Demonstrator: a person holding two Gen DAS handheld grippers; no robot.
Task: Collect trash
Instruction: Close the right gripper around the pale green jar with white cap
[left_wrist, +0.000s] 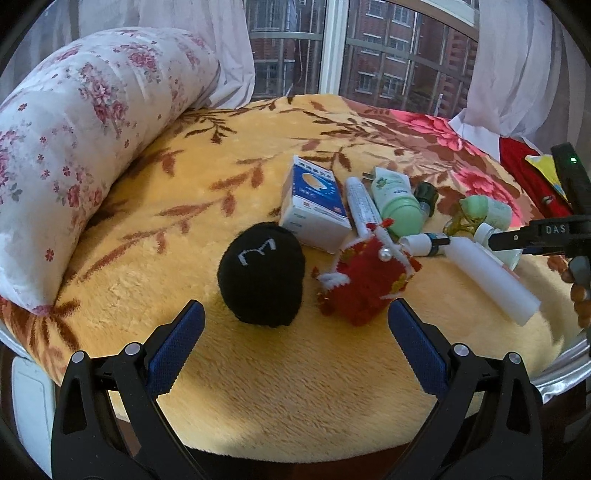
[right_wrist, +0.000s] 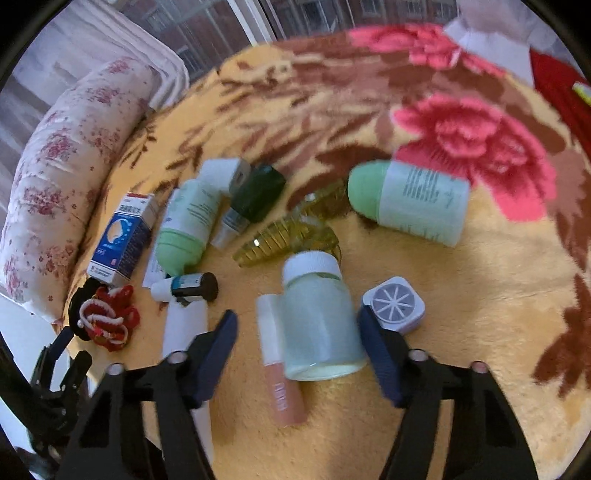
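My left gripper (left_wrist: 295, 314) is open and empty, just short of a black plush ball (left_wrist: 261, 274) and a red knitted ornament (left_wrist: 364, 278) on the yellow blanket. My right gripper (right_wrist: 297, 321) is open, its fingers on either side of a pale green jar with a white lid (right_wrist: 319, 317) and a pink tube (right_wrist: 280, 369) lying beside it. Behind lie a blue-white box (right_wrist: 122, 240), a green-capped tube (right_wrist: 186, 225), a green-capped bottle (right_wrist: 410, 201), a yellow plastic wrapper (right_wrist: 288, 236), a small dropper bottle (right_wrist: 184, 288) and a white tube (left_wrist: 491, 280).
A floral bolster pillow (left_wrist: 74, 147) lies along the left. A small white square case (right_wrist: 395, 304) sits right of my right gripper's fingers. A dark green bottle (right_wrist: 258, 197) lies in the pile. Window and curtains are behind. The blanket's front edge (left_wrist: 295, 454) is close below.
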